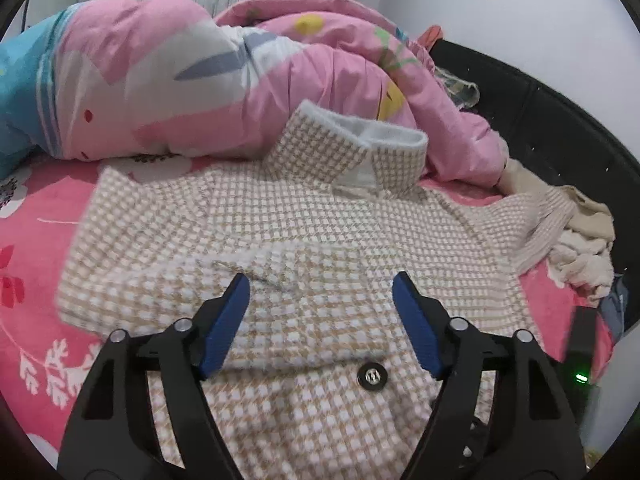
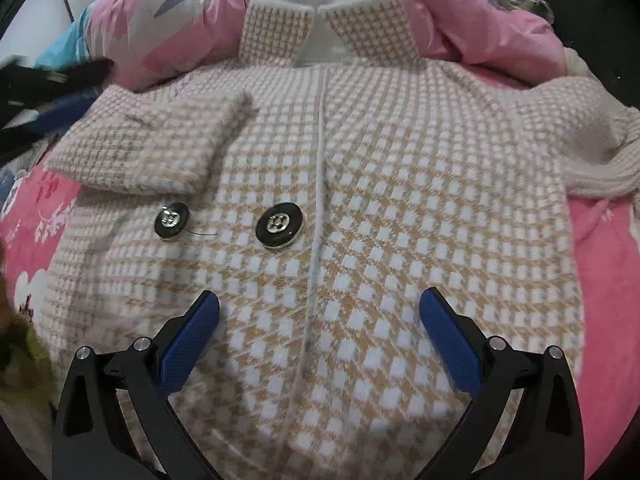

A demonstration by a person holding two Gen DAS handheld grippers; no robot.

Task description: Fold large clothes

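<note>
A tan and white houndstooth coat (image 1: 320, 232) lies front up on the pink bed, collar (image 1: 352, 148) toward the far side. It also fills the right wrist view (image 2: 400, 200), with two black buttons (image 2: 279, 225) near its front seam. One sleeve (image 2: 160, 148) is folded across the chest. My left gripper (image 1: 321, 282) is open and empty just above the folded sleeve. My right gripper (image 2: 319, 300) is open and empty above the coat's lower front. The left gripper also shows blurred at the left edge of the right wrist view (image 2: 56, 100).
A pink flowered duvet (image 1: 200, 72) is heaped behind the coat. Several beige clothes (image 1: 576, 240) lie piled at the right, by the black bed frame (image 1: 540, 112). The pink sheet (image 1: 36, 280) shows at the left.
</note>
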